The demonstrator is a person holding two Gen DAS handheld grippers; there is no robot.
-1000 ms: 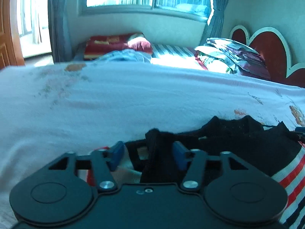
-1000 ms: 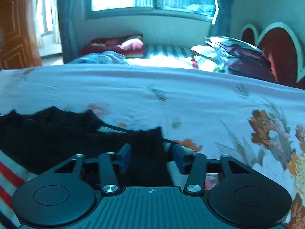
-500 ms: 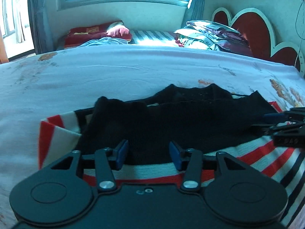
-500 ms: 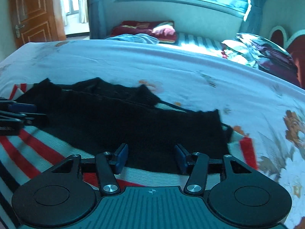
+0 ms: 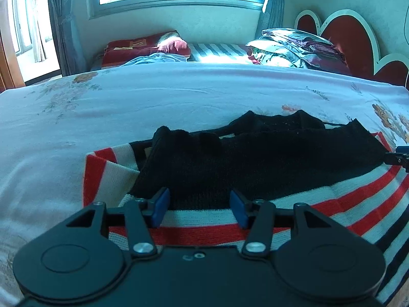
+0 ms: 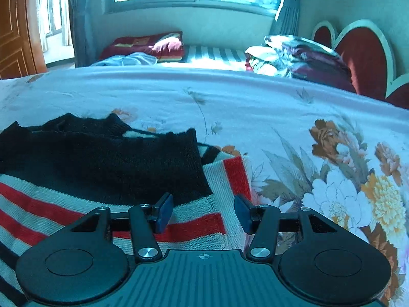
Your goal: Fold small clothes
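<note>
A small knit sweater lies flat on the bed, black on top with red, white and dark stripes below; it also shows in the right wrist view. Its black sleeves are folded across the body. My left gripper is open and empty, hovering over the sweater's left striped hem. My right gripper is open and empty over the sweater's right striped edge. The right gripper's tip shows at the far right of the left wrist view.
The bed has a pale floral sheet, with large flowers at the right. Behind lie a red pillow, stacked bedding and a red heart-shaped headboard. A wooden door stands at the far left.
Both grippers let go of the black sleeve cloth, opened and pulled back toward the near hem. The sleeves now lie folded across the sweater.
</note>
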